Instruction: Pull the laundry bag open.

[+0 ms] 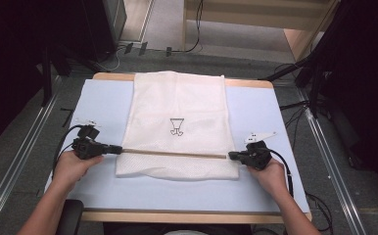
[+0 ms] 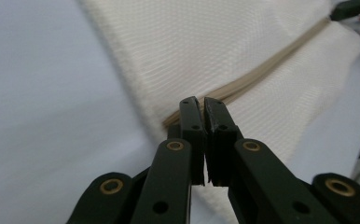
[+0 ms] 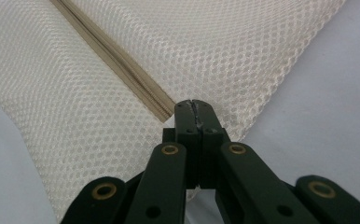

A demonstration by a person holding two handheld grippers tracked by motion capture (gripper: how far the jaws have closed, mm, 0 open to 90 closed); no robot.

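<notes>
Mesh bag [image 1: 177, 122], white and flat, lies stretched between the two grippers on the pale blue bench [image 1: 260, 112]. A beige zipper [image 1: 172, 153] runs across the bag near its closer end, and each gripper sits at one end of that line.

At the zipper's one end, the left gripper [image 1: 117, 149] has its jaws pressed together; in the left gripper view the zipper's end [image 2: 243, 84] disappears right behind the jaw tips, so the tips appear to pinch it at the bag's edge (the exact contact is hidden behind the jaws). From those tips the zipper runs away and up to the right across the mesh, toward the other gripper, seen dark at the far corner [image 2: 353, 9].

The right gripper [image 1: 232, 156] is at the opposite end, its jaws likewise pressed together. In the right gripper view the zipper [image 3: 117, 60] comes in from the upper left and ends at the jaw tips [image 3: 193, 106], which close on it at the bag's corner; bare bench lies just to the right of the jaws.

Most of the bag, with a small black printed mark [image 1: 177, 127], lies beyond both grippers, while a narrow strip of mesh lies on the nearer side of the zipper, between the person's hands.
</notes>
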